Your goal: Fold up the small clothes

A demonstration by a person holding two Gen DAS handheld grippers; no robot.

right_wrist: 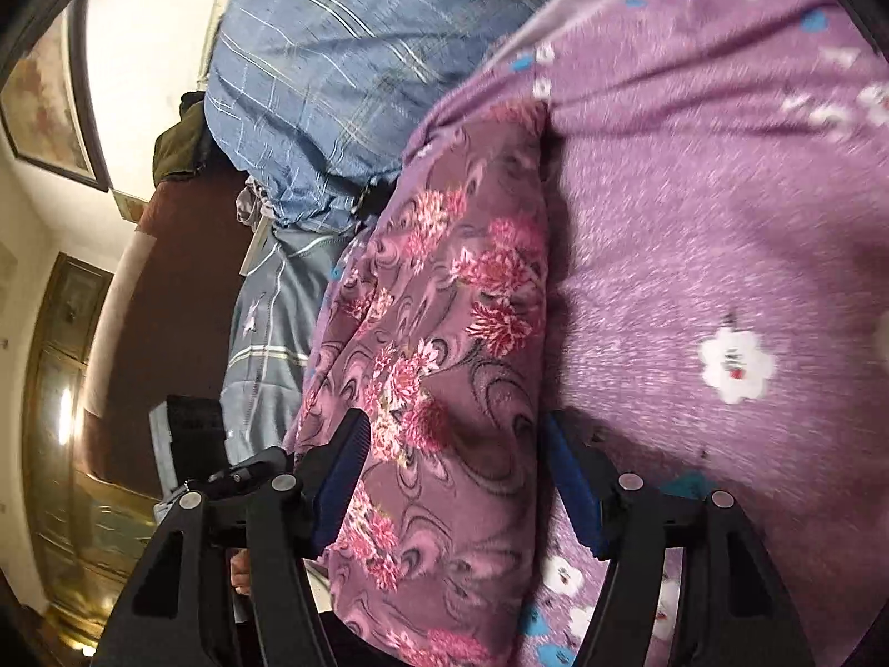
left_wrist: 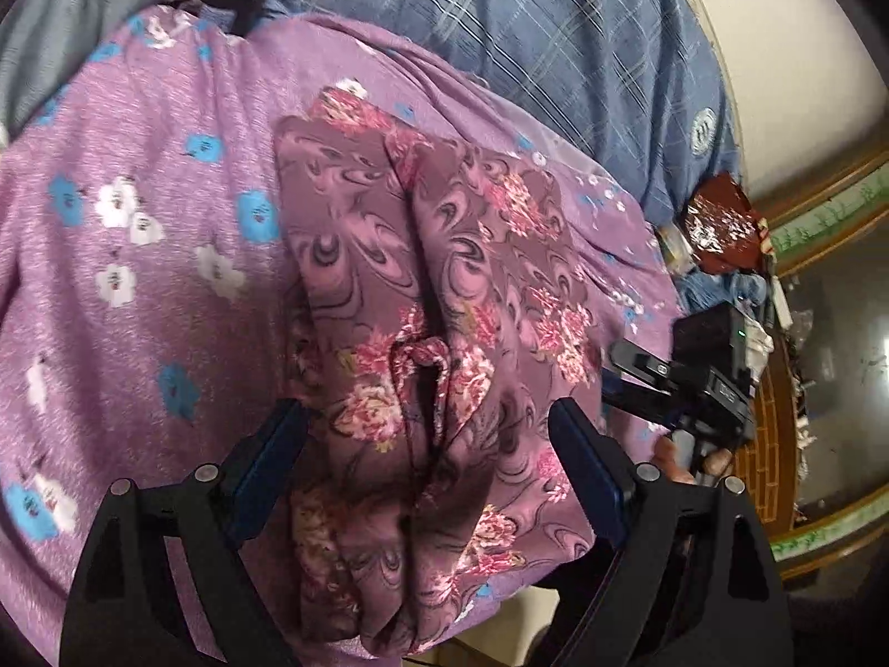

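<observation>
Nearest the left wrist camera, the left gripper (left_wrist: 428, 444) stands wide open, its blue pads either side of the mauve rose-print garment (left_wrist: 422, 333) without pressing it. At the garment's other side the right gripper (right_wrist: 453, 472) is open too, one finger over the printed cloth and the other over the bedding, nothing pinched. The garment lies in a lumpy, part-folded bundle on the purple flowered bedspread (left_wrist: 139, 222), close to the bed's near edge, where part of it seems to hang over. Beyond it, toward the far side, a blue checked quilt (left_wrist: 555, 55) is heaped. As I judge it, closing now could catch the bedspread along with the garment, since the two are of similar colour and lie flush; a one-layer pinch would also undo the fold. Both views are blurred, the garment's seams and true shape stay unclear, and its lower end is cut off by the frame.
</observation>
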